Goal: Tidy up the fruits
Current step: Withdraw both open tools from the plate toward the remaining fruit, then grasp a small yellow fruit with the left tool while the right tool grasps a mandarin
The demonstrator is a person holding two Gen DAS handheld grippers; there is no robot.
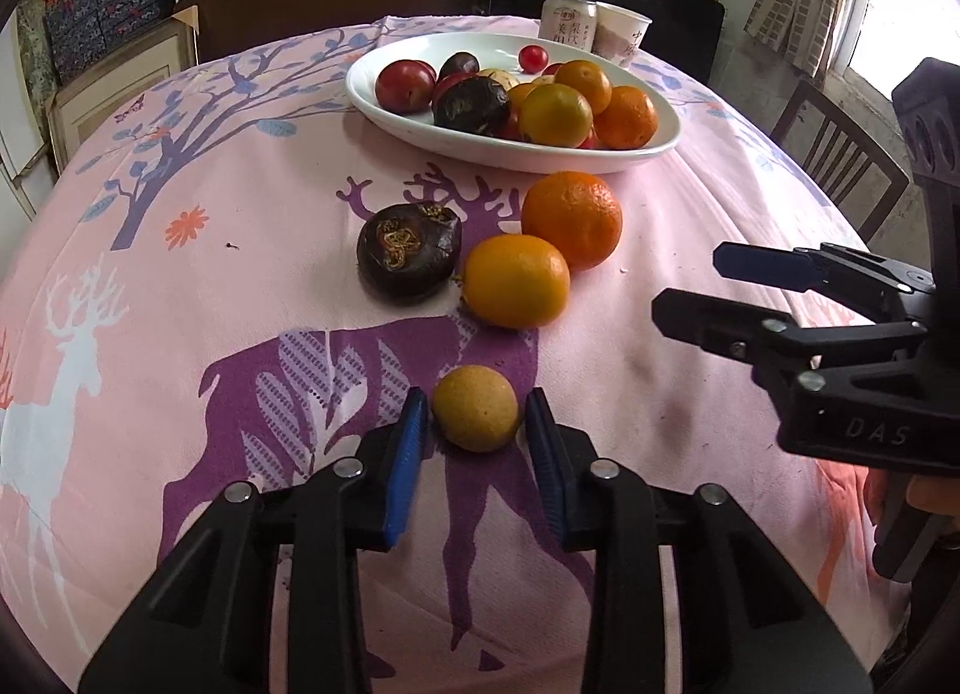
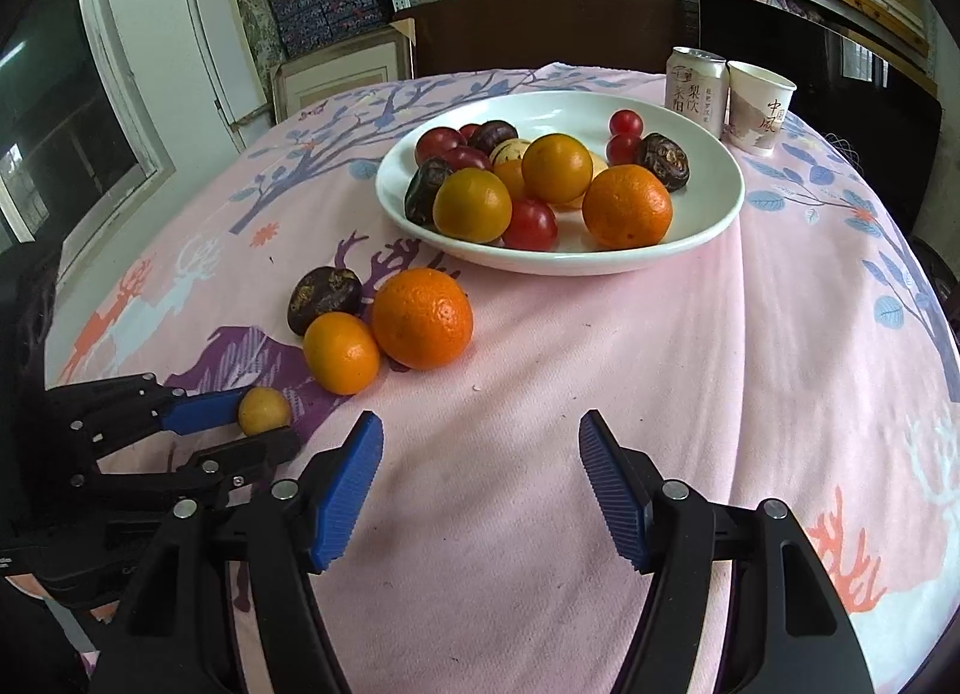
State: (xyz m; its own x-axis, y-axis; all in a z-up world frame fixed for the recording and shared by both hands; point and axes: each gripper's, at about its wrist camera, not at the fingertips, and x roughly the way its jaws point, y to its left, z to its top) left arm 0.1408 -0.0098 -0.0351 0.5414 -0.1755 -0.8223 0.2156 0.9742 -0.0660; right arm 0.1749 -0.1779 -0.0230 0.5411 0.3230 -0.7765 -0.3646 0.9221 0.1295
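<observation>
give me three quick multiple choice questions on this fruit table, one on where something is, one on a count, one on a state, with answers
1. Where is the drink can?
A. beside the paper cup
B. in the white bowl
C. beside the big orange

2. How many fruits lie on the tablecloth outside the bowl?
A. two
B. four
C. six

3. What are the left tongs doing?
A. hanging open over bare cloth
B. closed around the small yellow fruit
C. holding the can

Answers:
1 A, can and cup stand together behind the bowl.
2 B, dark fruit, big orange, small orange and yellow fruit.
3 B, the blue pads sit against both its sides.
</observation>
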